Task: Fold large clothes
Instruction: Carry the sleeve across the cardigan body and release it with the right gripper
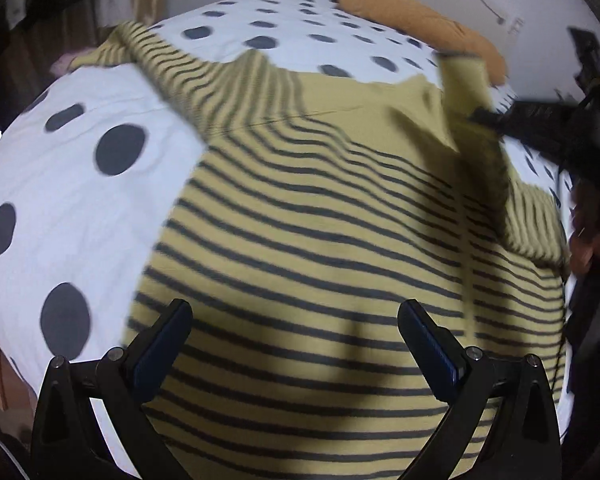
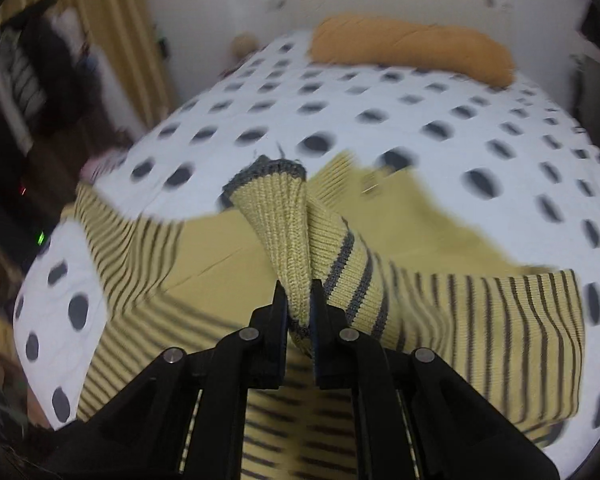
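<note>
The striped sweater point(image 1: 300, 240) was a yellow knit with thin dark grey stripes across the body and sleeves and a plain yellow band at the shoulders. It lay spread flat on the bed, one sleeve point(image 1: 160, 56) stretched out sideways over the spotted cover. The other sleeve was lifted off the bed and bent over the body; its ribbed cuff point(image 2: 276, 216), edged in grey, stood upright and creased.

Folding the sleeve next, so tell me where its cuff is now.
In the right wrist view the cuff is pinched in the right gripper, lifted above the striped sweater on the spotted bedspread.
</note>
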Available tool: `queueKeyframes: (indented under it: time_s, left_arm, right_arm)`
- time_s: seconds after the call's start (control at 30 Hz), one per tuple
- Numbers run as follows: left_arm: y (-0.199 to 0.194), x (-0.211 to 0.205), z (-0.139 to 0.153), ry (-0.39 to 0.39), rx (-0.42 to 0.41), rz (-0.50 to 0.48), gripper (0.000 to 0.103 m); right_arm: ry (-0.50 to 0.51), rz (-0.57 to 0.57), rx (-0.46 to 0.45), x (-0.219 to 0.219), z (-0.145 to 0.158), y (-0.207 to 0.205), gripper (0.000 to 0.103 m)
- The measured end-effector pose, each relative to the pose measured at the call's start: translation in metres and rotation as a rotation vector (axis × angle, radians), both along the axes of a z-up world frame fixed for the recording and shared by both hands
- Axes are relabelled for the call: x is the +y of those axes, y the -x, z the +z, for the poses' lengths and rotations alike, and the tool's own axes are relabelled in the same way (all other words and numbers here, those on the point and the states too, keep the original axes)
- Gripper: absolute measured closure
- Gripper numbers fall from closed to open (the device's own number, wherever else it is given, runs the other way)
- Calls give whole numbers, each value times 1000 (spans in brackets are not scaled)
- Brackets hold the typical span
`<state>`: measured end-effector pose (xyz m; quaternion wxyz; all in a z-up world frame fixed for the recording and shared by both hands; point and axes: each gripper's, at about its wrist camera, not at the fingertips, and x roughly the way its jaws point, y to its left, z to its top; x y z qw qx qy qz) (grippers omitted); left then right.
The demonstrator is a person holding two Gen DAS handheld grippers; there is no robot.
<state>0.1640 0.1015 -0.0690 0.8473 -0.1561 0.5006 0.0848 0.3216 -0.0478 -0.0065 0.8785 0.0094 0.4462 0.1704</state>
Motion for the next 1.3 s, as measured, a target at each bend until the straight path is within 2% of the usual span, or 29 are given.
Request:
queueKeyframes:
  time_s: [0.1, 0.2, 0.27, 0.33, 0.47, 0.57, 0.67, 0.77, 0.8, 0.83, 0.9, 0.97, 1.03, 1.1, 1.13, 1.2, 1.27, 1.3]
  left_arm:
    - [2, 25, -9, 4, 12, 47, 0]
    - [1, 40, -16, -7, 23, 61, 0]
    - [0, 43, -19, -18, 21, 59, 0]
    - [-5, 41, -20, -17, 14, 49, 0]
    - [-28, 29, -18, -24, -31, 20, 0]
    - [-50, 15, -15, 16, -51, -2, 0]
    - [-75, -3, -12, 19, -58, -35, 0]
    - [-92, -18, -8, -39, -67, -73, 0]
    - [-95, -21, -8, -64, -66, -78, 0]
    - [-99, -23, -8, -90, -62, -78, 0]
    - [-103, -22, -12, -119, -49, -66, 0]
    - [-102, -16, -15, -124, -36, -57, 0]
    - [-98, -7, -18, -144, -37, -29, 0]
    - [-94, 2, -20, -145, -32, -6, 0]
    - [-93, 7, -21, -132, -27, -1, 0]
    - [-91, 13, -23, -109, -24, 3, 0]
    - [-88, 14, -24, -119, -18, -8, 0]
    - [-87, 14, -24, -129, -16, -15, 0]
  right_arm:
    - [58, 109, 121, 64, -53, 8, 81]
    - [116, 149, 84, 92, -71, 23, 76]
    - [117, 134, 46, 84, -62, 28, 75]
    - [68, 79, 29, 56, -46, 30, 74]
    - [37, -76, 58, -13, -23, 28, 72]
    - [131, -191, 59, -58, -27, 39, 70]
    - [200, -290, 104, -83, -52, 31, 70]
    - [151, -260, 171, -77, -83, 15, 68]
    - [154, -264, 159, -72, -84, 14, 68]
    - [163, -251, 149, -63, -83, 13, 68]
    - [52, -147, 164, -48, -77, 14, 70]
    - [31, -150, 137, -46, -66, 21, 70]
    - [41, -158, 62, -45, -52, 32, 70]
    - [13, -139, 40, -41, -51, 36, 67]
    - [12, -116, 77, -36, -60, 33, 60]
    - [57, -101, 156, -26, -87, 24, 58]
    - [140, -87, 109, -15, -88, 27, 57]
    - [147, -96, 109, -13, -82, 29, 57]
